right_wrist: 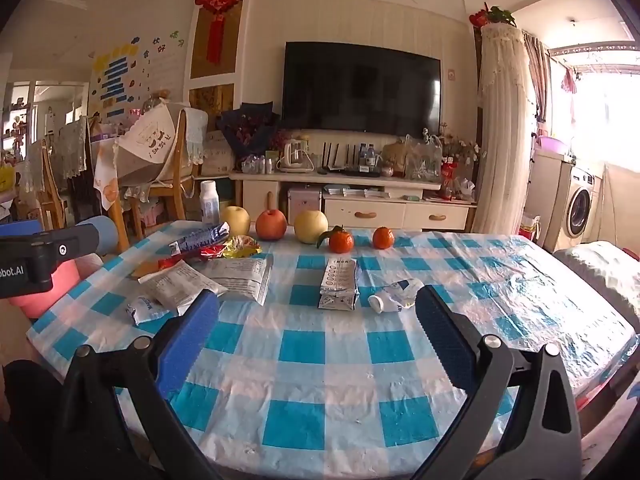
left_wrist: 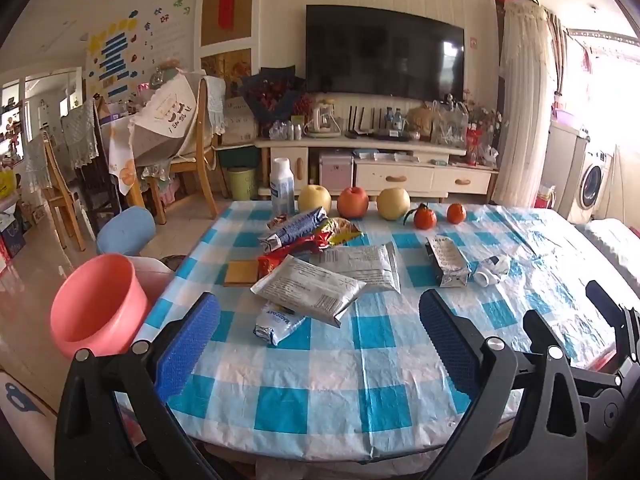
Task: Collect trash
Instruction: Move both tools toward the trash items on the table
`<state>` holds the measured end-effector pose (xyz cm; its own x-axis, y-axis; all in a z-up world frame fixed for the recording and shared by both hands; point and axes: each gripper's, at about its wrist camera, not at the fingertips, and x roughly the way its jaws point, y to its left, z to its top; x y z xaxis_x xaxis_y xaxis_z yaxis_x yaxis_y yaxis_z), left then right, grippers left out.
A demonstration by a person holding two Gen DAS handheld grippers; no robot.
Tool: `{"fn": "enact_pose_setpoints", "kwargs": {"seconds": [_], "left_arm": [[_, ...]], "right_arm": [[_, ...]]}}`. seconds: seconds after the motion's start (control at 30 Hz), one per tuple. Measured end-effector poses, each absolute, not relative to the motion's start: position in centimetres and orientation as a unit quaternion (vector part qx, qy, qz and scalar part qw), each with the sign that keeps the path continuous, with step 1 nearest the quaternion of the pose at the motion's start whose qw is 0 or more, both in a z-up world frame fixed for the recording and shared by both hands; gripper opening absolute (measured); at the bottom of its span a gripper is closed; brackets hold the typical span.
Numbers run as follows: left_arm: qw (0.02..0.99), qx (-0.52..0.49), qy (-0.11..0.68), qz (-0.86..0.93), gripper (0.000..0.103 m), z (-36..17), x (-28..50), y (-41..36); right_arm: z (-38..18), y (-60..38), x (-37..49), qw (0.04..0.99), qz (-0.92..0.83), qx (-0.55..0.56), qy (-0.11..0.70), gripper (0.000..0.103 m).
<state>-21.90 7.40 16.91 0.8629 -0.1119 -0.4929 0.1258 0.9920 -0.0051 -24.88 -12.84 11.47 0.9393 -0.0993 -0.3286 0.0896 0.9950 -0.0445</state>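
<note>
1. Both tools hover over the near edge of the counter (left_wrist: 360, 400), which wears a blue-checked cloth, and both are empty.
2. The left hand-held gripper (left_wrist: 320, 344) has its jaws spread wide apart, nothing between them. The right hand-held gripper (right_wrist: 318, 340) is likewise spread wide and holds nothing.
3. The trash lies mid-counter in two groups. In the left wrist view a heap of wrappers sits at 12 o'clock from the left tool: a grey pouch (left_wrist: 308, 290) on top, a small blue-white packet (left_wrist: 276, 324) nearest the jaws, and a red wrapper (left_wrist: 276, 262) behind.
4. The grey pouch's long axis runs roughly from 10 to 4 o'clock, so it lies slantwise across the line of approach.
5. In the right wrist view a flattened carton (right_wrist: 339, 284) lies at 12 o'clock from the right tool, its long axis pointing straight away, with a crushed bottle (right_wrist: 396, 295) just beside it at 1 o'clock.
6. A pink bin (left_wrist: 96, 304) stands off the counter's edge at 9 o'clock from the left tool.
7. My judgement: the left tool is nearer the heap and the bin; the right is nearer the carton and bottle.
8. The fruit (left_wrist: 353, 202) along the far edge is not trash.
</note>
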Motion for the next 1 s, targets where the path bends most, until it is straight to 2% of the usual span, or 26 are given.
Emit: {"fn": "enact_pose_setpoints", "kwargs": {"seconds": [0.43,0.73,1.0], "left_arm": [[0.967,0.014,0.248,-0.051,0.098,16.5,-22.6,8.3],[0.953,0.02,0.298,-0.053,0.098,13.3,-20.6,7.5],[0.95,0.039,0.3,-0.075,0.098,10.8,-19.5,5.9]], "right_arm": [[11.5,-10.9,-26.0,0.987,-0.039,-0.044,0.147,0.099],[9.8,-11.4,-24.2,0.98,-0.022,-0.038,0.195,0.099],[8.5,-13.4,-22.2,0.967,-0.023,-0.02,0.251,0.099]]}}
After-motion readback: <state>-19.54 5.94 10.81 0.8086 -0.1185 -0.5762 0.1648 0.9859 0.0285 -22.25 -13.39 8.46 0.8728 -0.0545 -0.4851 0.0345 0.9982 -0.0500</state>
